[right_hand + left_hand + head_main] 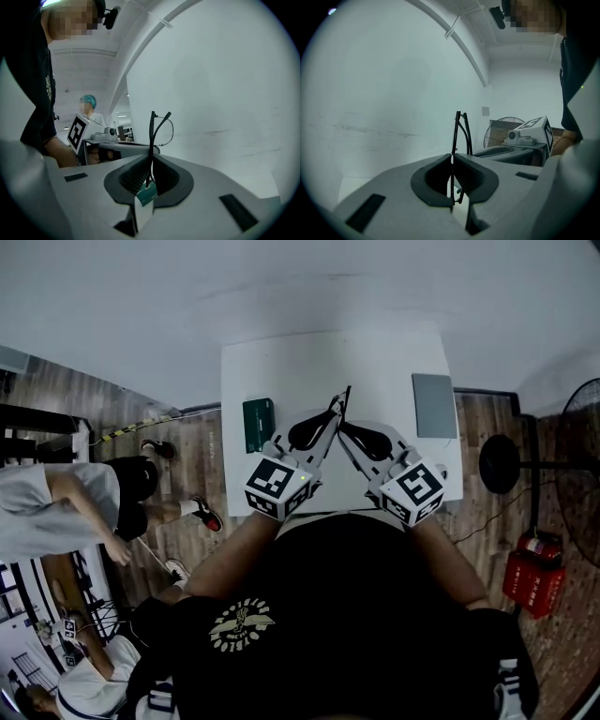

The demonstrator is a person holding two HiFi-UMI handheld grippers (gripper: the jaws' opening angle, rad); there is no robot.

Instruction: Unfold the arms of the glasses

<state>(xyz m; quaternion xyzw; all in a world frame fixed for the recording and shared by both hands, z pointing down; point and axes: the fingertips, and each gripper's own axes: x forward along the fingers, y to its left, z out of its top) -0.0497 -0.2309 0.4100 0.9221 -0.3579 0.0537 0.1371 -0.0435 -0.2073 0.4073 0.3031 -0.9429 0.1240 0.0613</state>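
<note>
Over the white table, the glasses stand upright, caught from both sides. The left hand-held gripper is clenched on the thin frame, and the right hand-held gripper pinches it too. A green case lies left of the left one, and a grey slab lies right of the right one. There's a wooden floor below and a fan far right.

We wear black tee, pale emblem below left marker cube. Left claw, right claw beyond cube: grey shells, black pads. Cube white, black squares, green light; twin cube to its right.
</note>
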